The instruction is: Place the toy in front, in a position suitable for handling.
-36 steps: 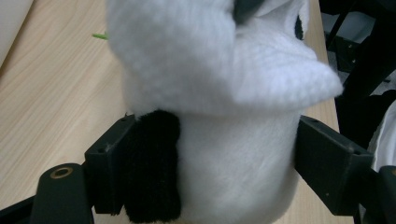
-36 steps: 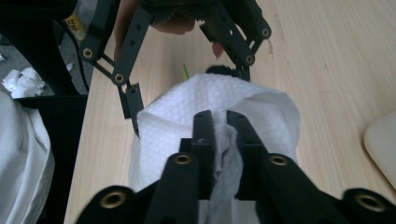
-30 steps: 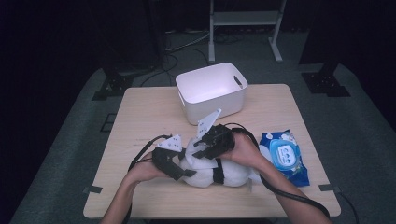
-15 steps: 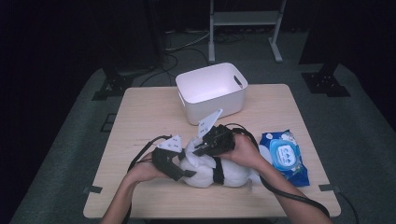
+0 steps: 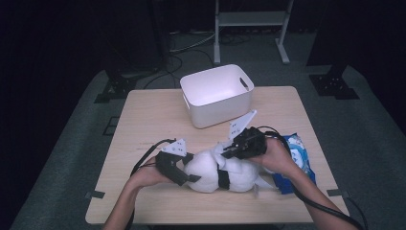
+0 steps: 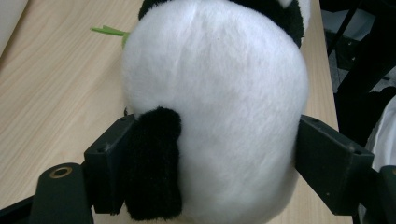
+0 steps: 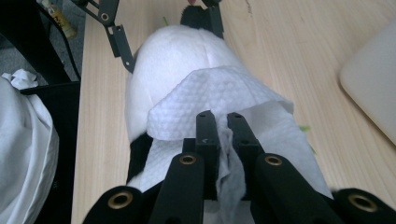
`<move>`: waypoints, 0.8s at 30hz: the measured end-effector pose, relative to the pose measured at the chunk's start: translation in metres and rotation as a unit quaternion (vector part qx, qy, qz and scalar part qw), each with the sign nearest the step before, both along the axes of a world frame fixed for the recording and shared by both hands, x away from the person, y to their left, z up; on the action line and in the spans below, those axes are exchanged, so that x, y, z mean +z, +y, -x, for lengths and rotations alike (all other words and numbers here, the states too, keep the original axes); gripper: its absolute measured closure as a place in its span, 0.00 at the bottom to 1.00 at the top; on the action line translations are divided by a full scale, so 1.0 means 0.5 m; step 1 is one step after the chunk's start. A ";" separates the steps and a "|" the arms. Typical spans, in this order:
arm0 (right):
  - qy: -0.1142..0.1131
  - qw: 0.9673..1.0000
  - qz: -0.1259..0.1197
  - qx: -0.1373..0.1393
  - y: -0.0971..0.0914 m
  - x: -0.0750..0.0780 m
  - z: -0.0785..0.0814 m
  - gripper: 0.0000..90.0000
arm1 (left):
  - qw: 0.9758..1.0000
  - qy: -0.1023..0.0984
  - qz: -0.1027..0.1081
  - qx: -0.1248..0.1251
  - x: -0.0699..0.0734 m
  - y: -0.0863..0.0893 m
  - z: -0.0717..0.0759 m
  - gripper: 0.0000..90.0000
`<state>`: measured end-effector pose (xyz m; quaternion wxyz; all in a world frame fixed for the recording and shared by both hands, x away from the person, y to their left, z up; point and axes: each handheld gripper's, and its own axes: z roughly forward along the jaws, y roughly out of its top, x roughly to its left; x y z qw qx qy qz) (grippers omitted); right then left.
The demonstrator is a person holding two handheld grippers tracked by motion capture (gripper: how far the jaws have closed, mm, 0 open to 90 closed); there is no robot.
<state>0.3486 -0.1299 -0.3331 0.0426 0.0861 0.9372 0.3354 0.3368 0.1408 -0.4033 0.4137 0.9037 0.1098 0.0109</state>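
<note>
A soft, light black-and-white plush panda toy [image 5: 215, 170], lying at the table's near edge, is being clamped at its compressible head by the left gripper [image 6: 205, 154]. A limp white embossed wipe [image 7: 219, 100] is being pinched by the right gripper [image 7: 219, 126], its 2 jaws having just been closing, and draped over the plush body.

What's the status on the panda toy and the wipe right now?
Left gripper clamps panda toy. Right gripper shut on wipe, laid over the toy. Nothing in the way; bin apart.

wooden table [image 5: 158, 120], grey carpet [image 5: 62, 158] — dark room
</note>
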 end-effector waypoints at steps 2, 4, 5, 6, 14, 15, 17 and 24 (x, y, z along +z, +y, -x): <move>-0.003 1.000 -0.004 -0.009 -0.019 0.007 0.004 0.94 | 1.000 0.000 0.000 0.000 0.000 0.000 0.000 0.21; -0.004 1.000 -0.006 -0.017 -0.039 0.011 0.007 0.94 | 1.000 0.001 0.000 -0.001 -0.001 0.001 0.000 0.21; -0.005 1.000 -0.007 -0.021 -0.050 0.012 0.007 0.94 | 1.000 0.003 -0.001 -0.001 -0.001 0.002 0.000 0.21; -0.004 1.000 -0.008 -0.026 -0.062 0.013 0.008 0.94 | 1.000 0.004 -0.001 -0.001 -0.001 0.002 0.000 0.21; 0.013 0.999 -0.028 -0.042 -0.106 -0.006 0.011 0.93 | 1.000 0.006 0.000 -0.005 0.003 0.002 -0.001 0.20; 0.014 0.998 -0.031 -0.043 -0.108 -0.008 0.011 0.93 | 1.000 0.004 -0.001 -0.006 0.005 0.002 -0.002 0.18; 0.017 0.998 -0.037 -0.043 -0.111 -0.012 0.012 0.93 | 1.000 0.005 0.001 -0.004 0.009 0.002 -0.002 0.17; 0.033 0.998 -0.047 -0.036 -0.119 -0.021 0.018 0.94 | 1.000 0.022 0.008 0.000 0.011 -0.011 -0.016 0.06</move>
